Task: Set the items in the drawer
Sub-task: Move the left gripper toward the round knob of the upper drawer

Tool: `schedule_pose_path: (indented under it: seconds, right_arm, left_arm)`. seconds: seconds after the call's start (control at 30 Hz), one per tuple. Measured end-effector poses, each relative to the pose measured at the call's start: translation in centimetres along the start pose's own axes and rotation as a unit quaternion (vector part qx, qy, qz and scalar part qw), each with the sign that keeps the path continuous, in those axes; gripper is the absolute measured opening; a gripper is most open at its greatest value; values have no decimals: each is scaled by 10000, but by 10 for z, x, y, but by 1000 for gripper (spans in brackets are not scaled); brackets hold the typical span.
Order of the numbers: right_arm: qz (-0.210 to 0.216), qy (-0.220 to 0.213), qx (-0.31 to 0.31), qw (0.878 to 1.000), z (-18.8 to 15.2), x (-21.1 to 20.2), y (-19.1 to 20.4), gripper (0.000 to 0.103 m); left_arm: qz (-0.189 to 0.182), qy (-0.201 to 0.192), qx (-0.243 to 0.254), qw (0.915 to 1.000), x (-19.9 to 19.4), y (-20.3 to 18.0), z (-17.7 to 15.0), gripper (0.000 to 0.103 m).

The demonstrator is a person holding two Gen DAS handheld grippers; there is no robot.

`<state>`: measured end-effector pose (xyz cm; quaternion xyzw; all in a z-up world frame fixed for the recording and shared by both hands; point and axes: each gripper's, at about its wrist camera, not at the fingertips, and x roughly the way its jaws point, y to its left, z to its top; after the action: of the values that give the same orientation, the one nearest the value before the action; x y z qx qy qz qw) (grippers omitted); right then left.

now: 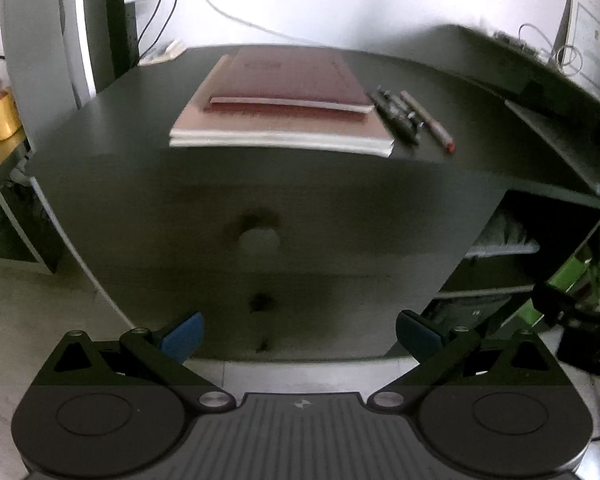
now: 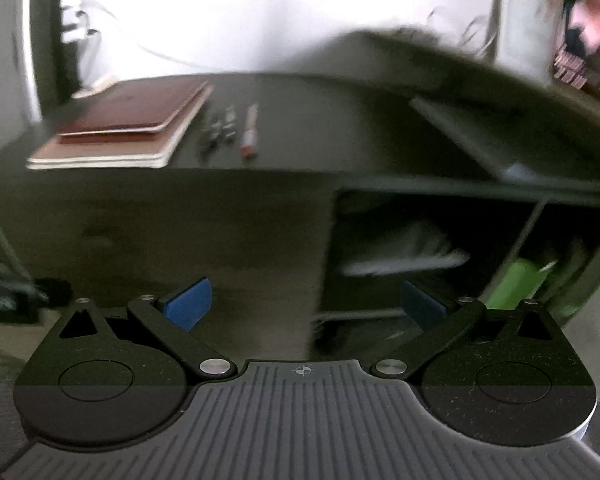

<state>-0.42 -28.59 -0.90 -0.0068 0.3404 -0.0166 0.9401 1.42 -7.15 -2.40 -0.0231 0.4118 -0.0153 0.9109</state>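
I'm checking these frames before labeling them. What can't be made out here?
- Drawer contents: hidden in both views by the shut front.
- Title on the red book: left wrist view, blurred.
- How many dark pens lie beside the red-tipped pen: blurred together in both views.
- Items on the open shelf: right wrist view, motion blur and shadow.
- Lower drawer knobs: left wrist view, dark smudges only.
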Motion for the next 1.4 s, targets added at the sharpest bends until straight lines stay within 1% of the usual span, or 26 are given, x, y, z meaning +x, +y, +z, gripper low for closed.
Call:
schedule_pose_path:
  seconds: [0.07,0.17,0.3,0.47,0.57,0.67,0.77,0.87,1.0,1.13,1.2,1.23,1.3,1.4]
  right_arm:
    - [220,235,200,9993,-1,4,2,103]
    - [398,472,363,9974,-2,9,7,103]
    - [388,434,453,9973,0,8,18,103]
    - [574,486,730,9945,6,14,29,103]
    - [636,390,611,9953,9,16,37,103]
    - [694,313,455,9961,11,21,43,103]
    - [802,436,427,9949,13,31,46,103]
    - [949,485,603,9925,16,41,47,103]
    - [1034,254,764,9914,19,47,48,103]
    - [1024,275,654,9922,17,52,49,103]
    - [950,346,609,9930,19,56,48,103]
    - [864,357,580,9939,20,58,47,103]
    - [746,283,480,9957,22,62,46,103]
    - [681,291,220,9970,25,67,45,103]
  left_arm:
    - [-18,15,-24,10000,0,10,-3,102]
    - [-72,-4,-86,9999,-2,27,-7,102]
    - [-102,-9,-212,9997,-2,47,-8,102]
    - [-82,-33,-483,9988,4,62,-7,102]
    - [-124,48,-537,9985,11,66,-9,102]
    - [-204,253,-483,9983,22,66,-8,102]
    - [-184,390,-397,9983,34,65,-3,102]
    - [-178,322,-280,9989,40,63,4,102]
    - [-267,202,-84,9994,48,56,11,102]
    - [-290,149,23,9995,48,51,11,102]
    - [-197,143,-20,9997,48,49,9,102]
    - [-146,139,-45,9998,48,48,8,100]
    - [-93,136,-89,9998,48,49,6,99]
    - [-12,261,-123,9996,53,48,6,98]
